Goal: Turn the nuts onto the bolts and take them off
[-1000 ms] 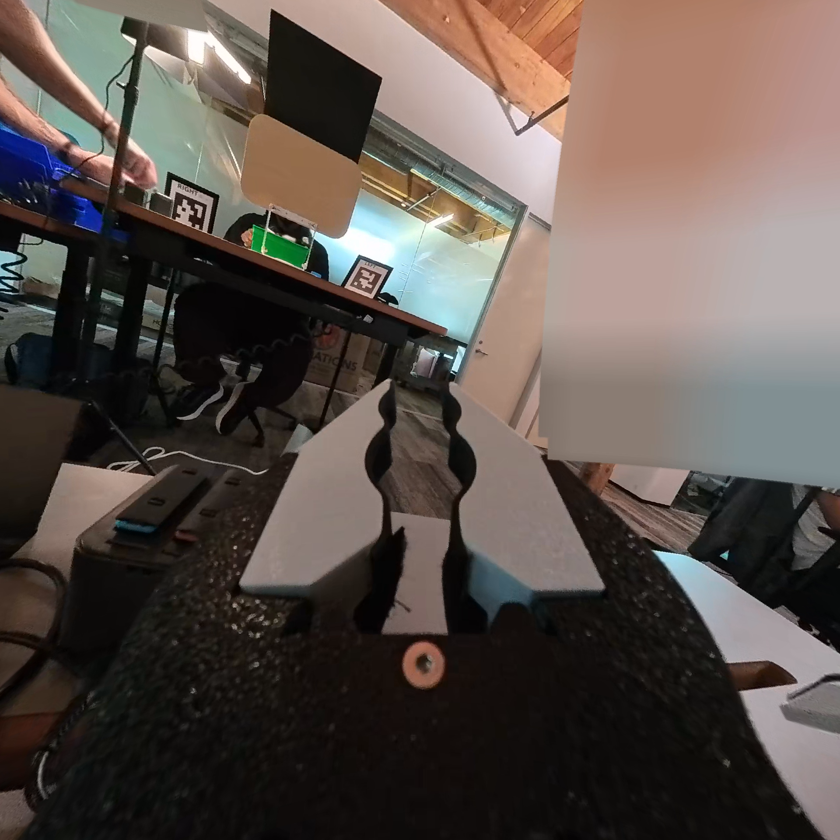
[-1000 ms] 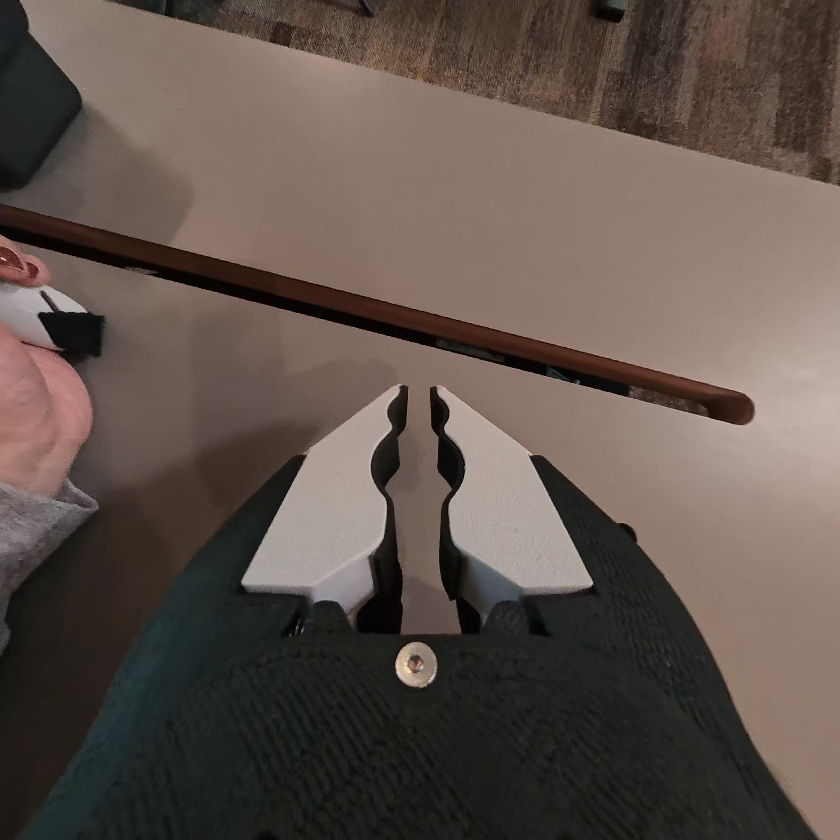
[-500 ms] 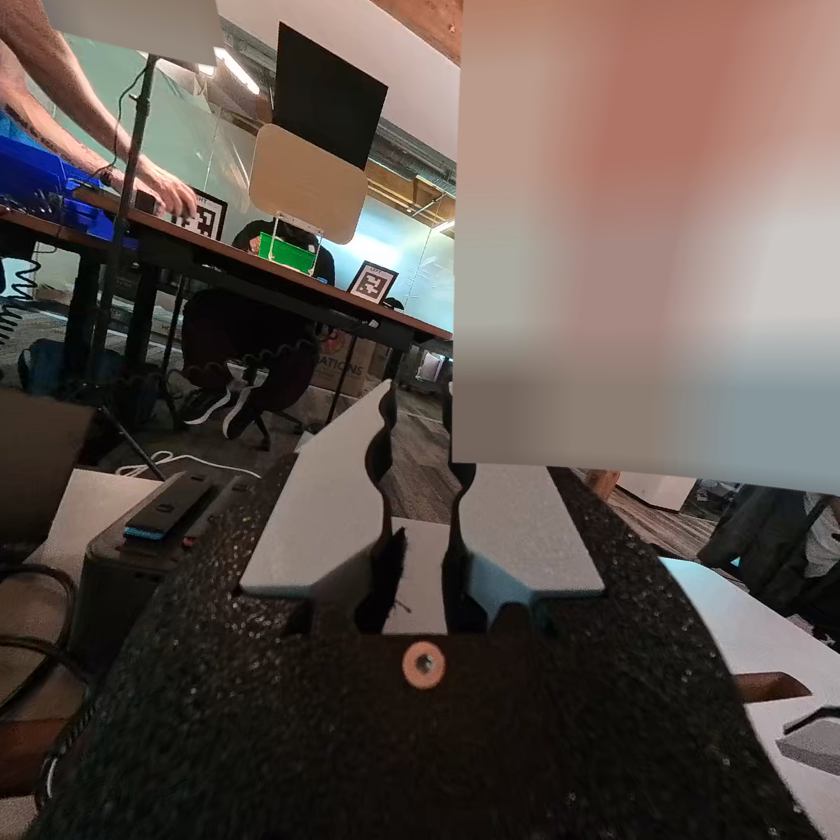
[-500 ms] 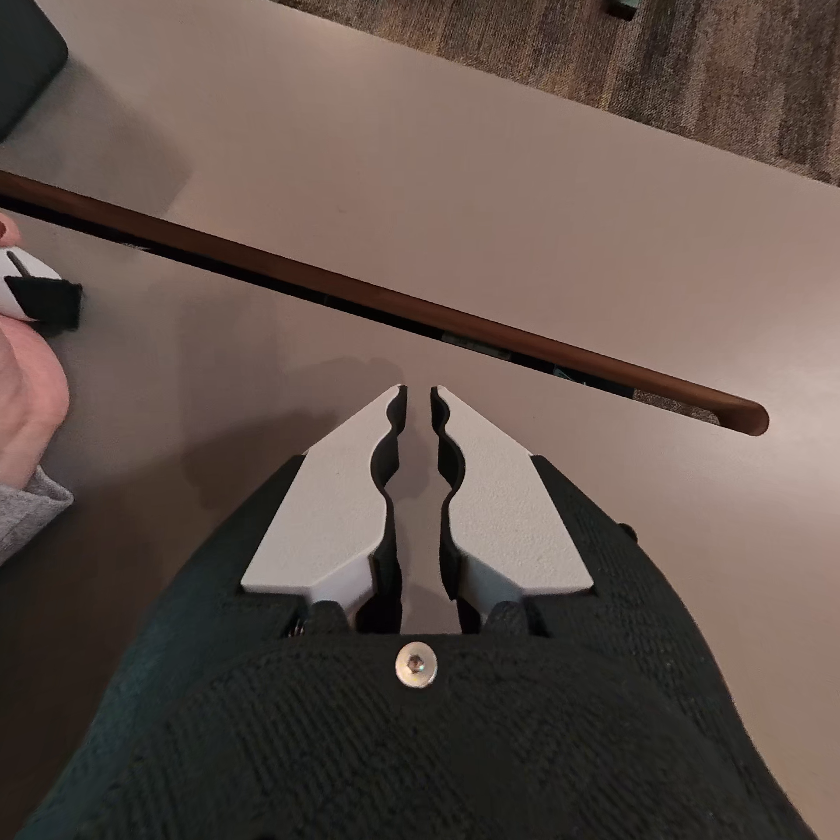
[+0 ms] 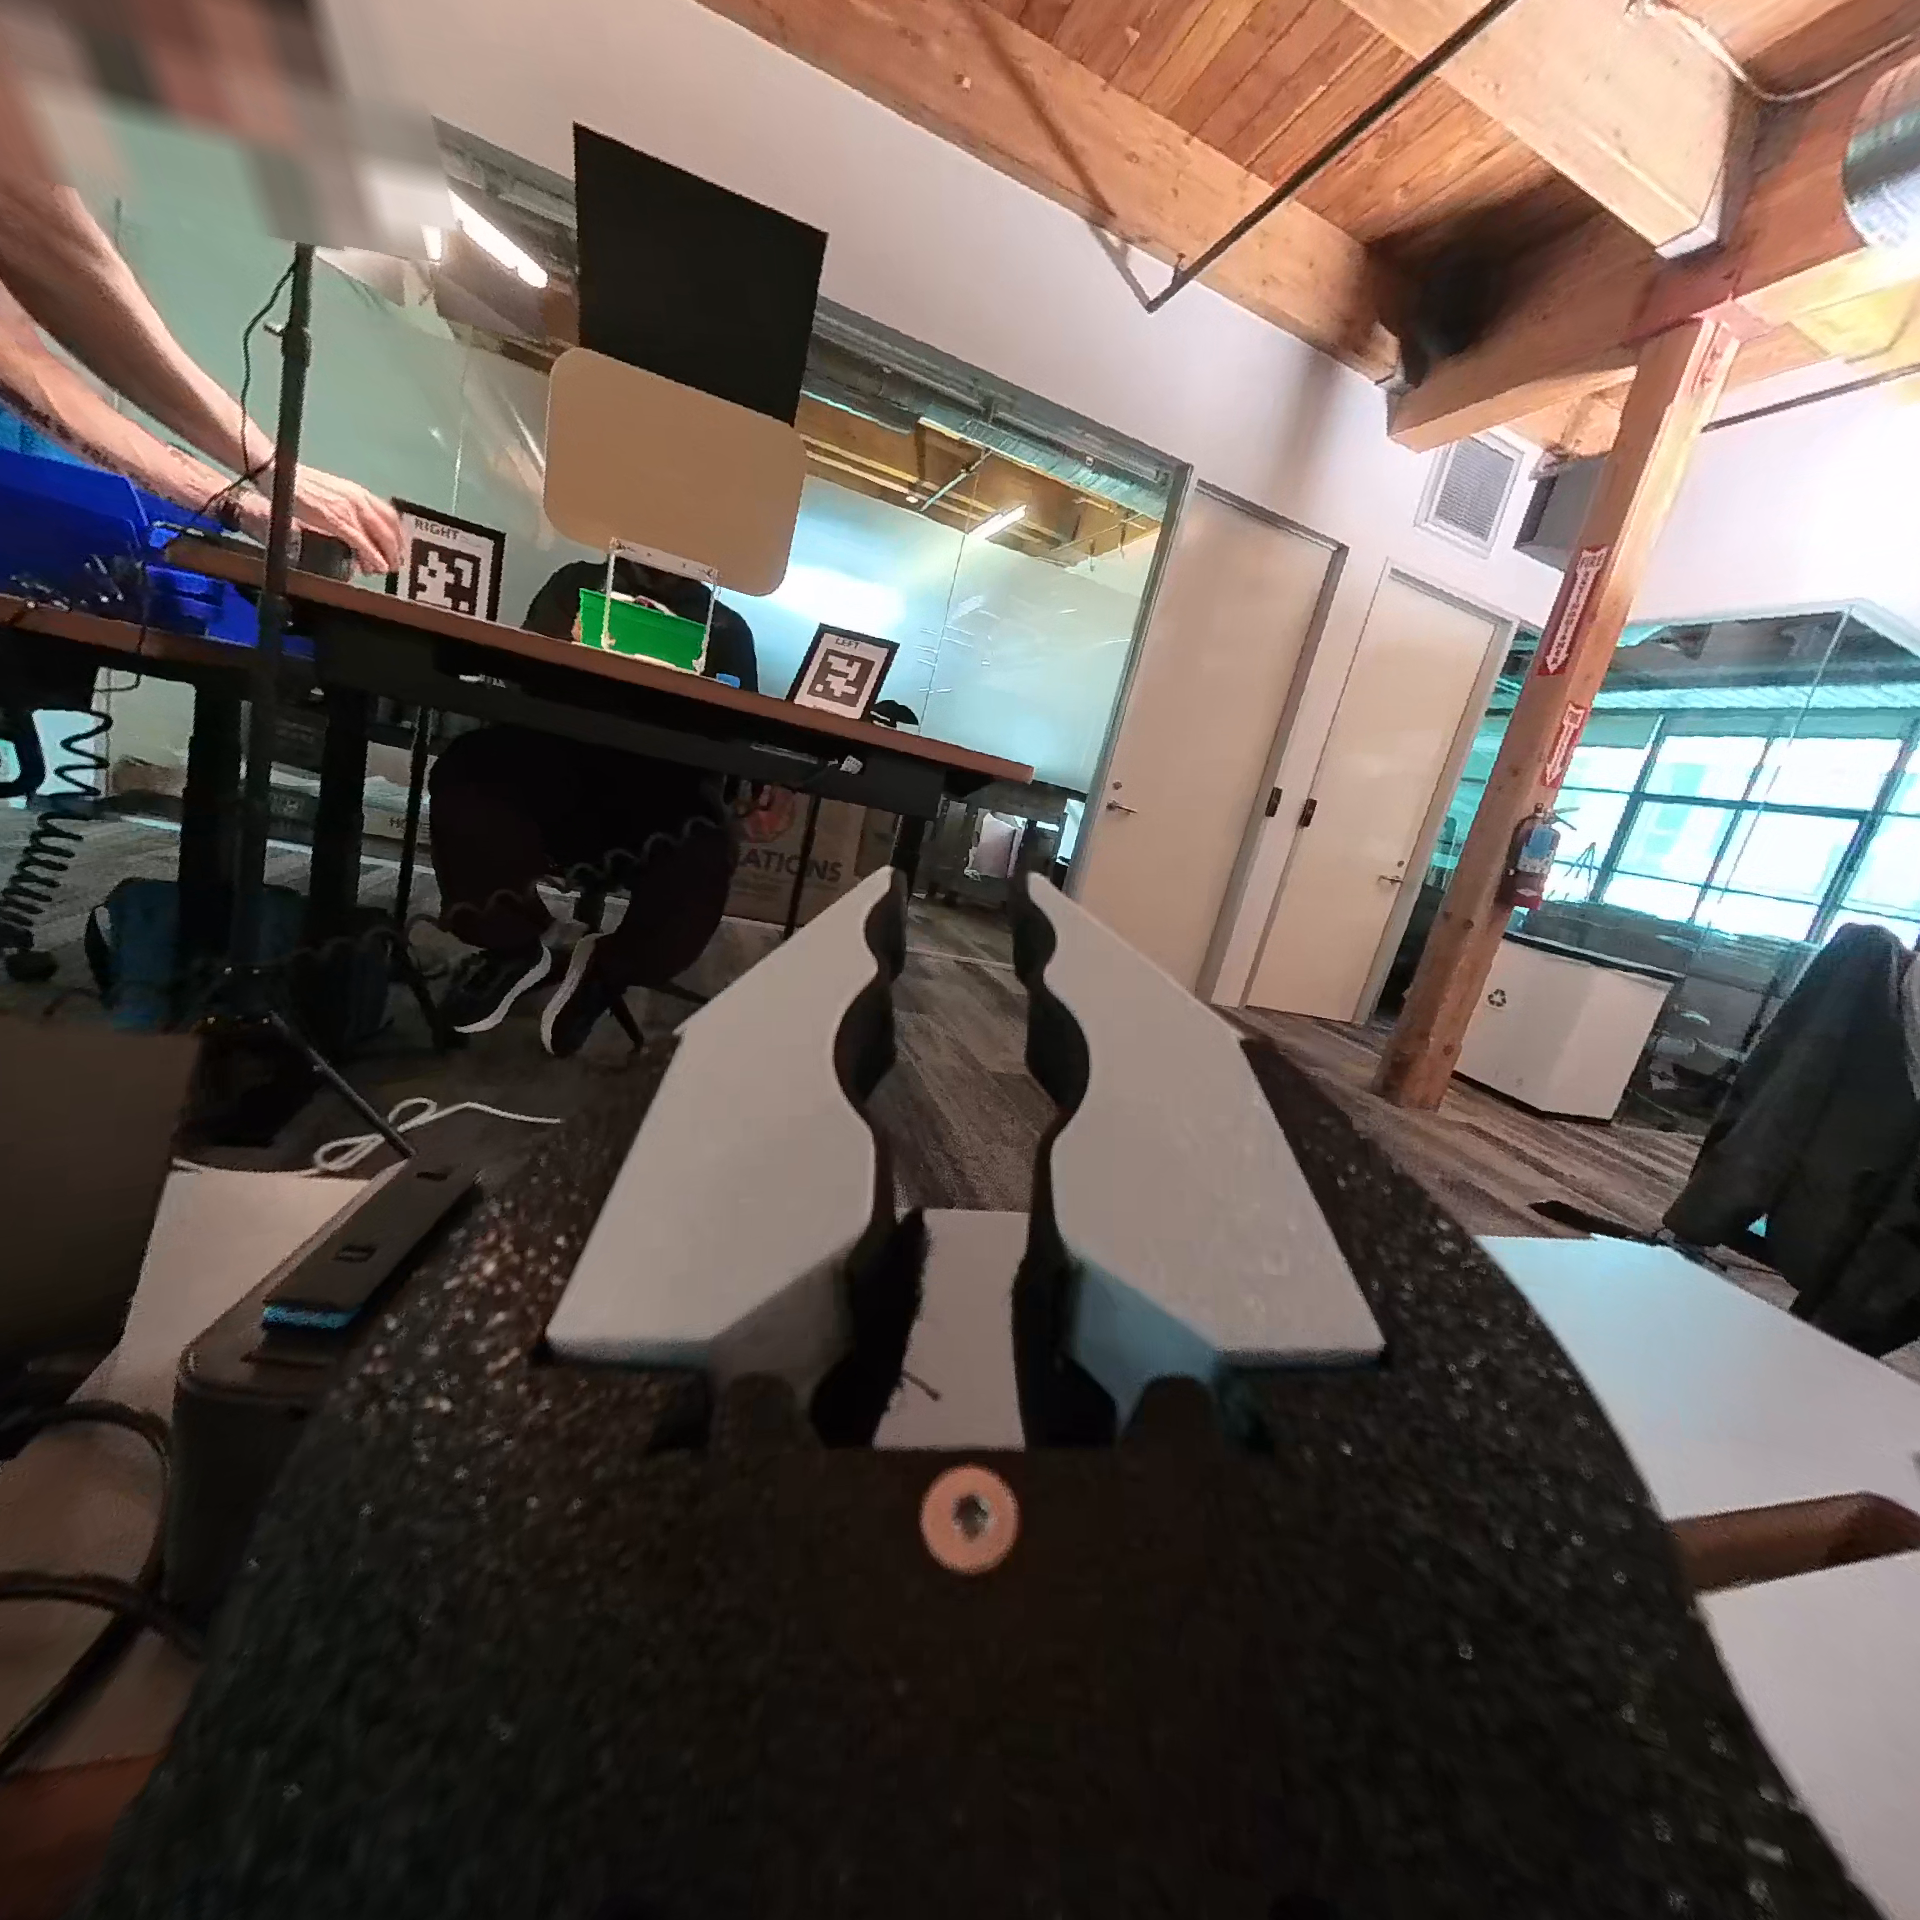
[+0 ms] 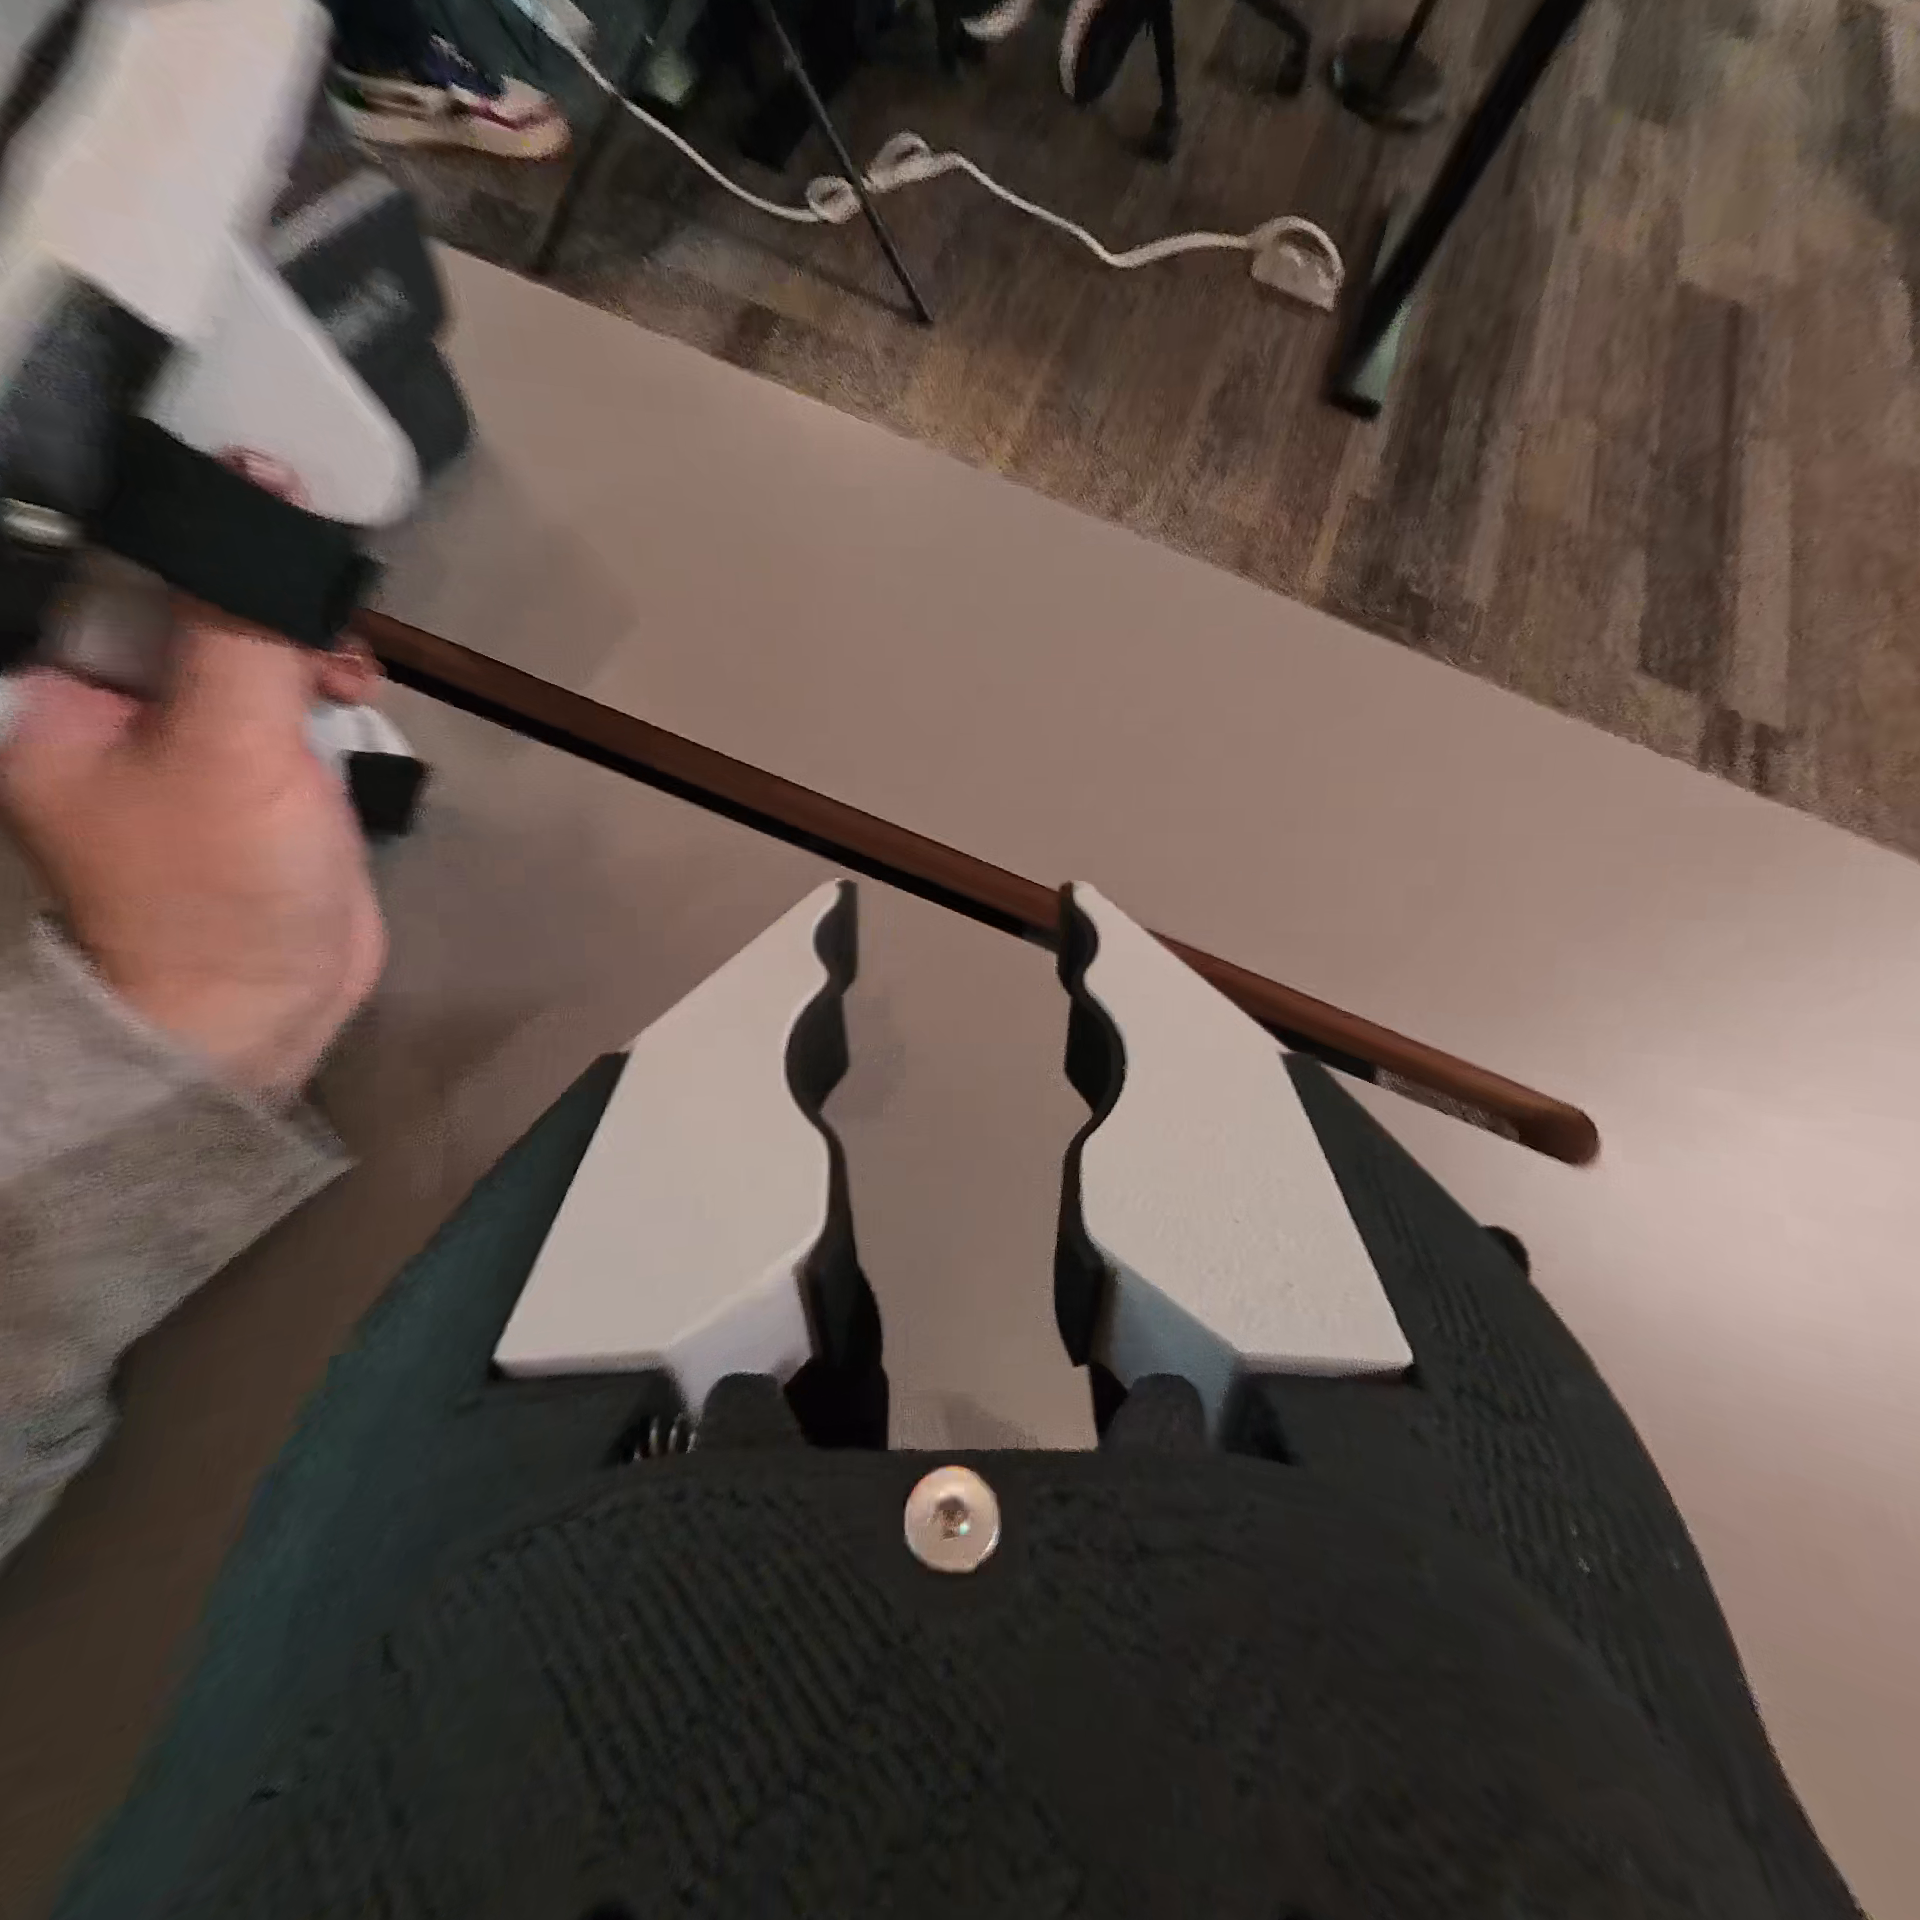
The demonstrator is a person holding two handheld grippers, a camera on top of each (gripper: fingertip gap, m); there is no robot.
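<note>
We see no nuts or bolts in either view; our right gripper (image 6: 956, 904) hangs over the pale bench (image 6: 1039, 748), fingers parted with a clear gap and nothing between them, tips above the brown edge strip (image 6: 727, 769) that crosses the bench; at the bench's left edge a hand (image 6: 177, 831) holds our left gripper (image 5: 961, 894); it points out across the room, fingers apart and empty; beyond stands a desk (image 5: 644, 696) bearing a green bin (image 5: 639, 629)
</note>
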